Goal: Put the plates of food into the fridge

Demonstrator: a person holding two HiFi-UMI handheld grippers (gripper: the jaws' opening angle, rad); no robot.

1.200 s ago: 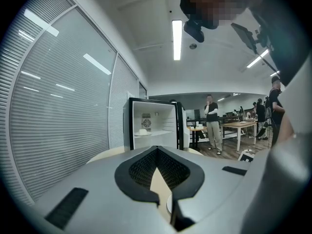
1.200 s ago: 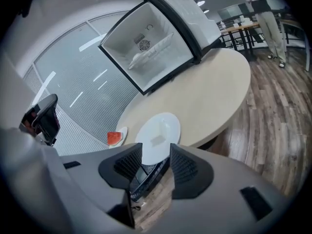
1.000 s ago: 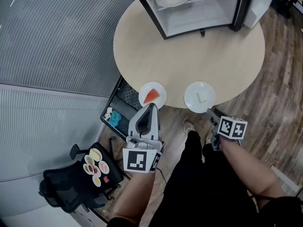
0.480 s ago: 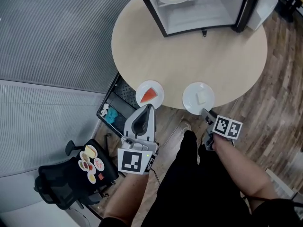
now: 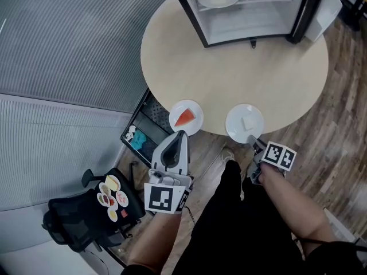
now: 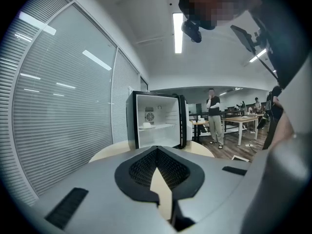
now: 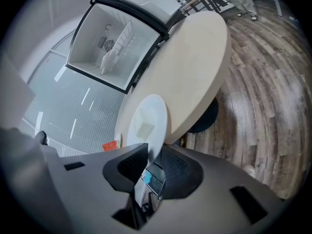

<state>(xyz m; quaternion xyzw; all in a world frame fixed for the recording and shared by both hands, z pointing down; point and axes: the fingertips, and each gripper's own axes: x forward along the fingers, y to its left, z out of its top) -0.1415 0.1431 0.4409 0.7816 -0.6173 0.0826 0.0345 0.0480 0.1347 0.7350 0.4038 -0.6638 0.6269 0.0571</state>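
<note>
The right gripper [image 5: 253,141] has jaws just closing, pinching the near rim of the white plate [image 5: 234,127] at the worktop [image 5: 229,62] edge; the left gripper [image 5: 180,134] has jaws pressed together, empty, near the plate with a red slice [image 5: 195,110]; the fridge [image 5: 198,22] stands open.

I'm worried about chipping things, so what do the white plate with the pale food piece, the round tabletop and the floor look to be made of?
The white plate: likely glazed ceramic, possibly melamine; smooth, evenly white.
The tabletop: pale beige laminate or veneer, matte; flat colour, no clear grain.
The floor: wood-look planks, laminate or real wood; grey-brown grain streaks and seams.
</note>
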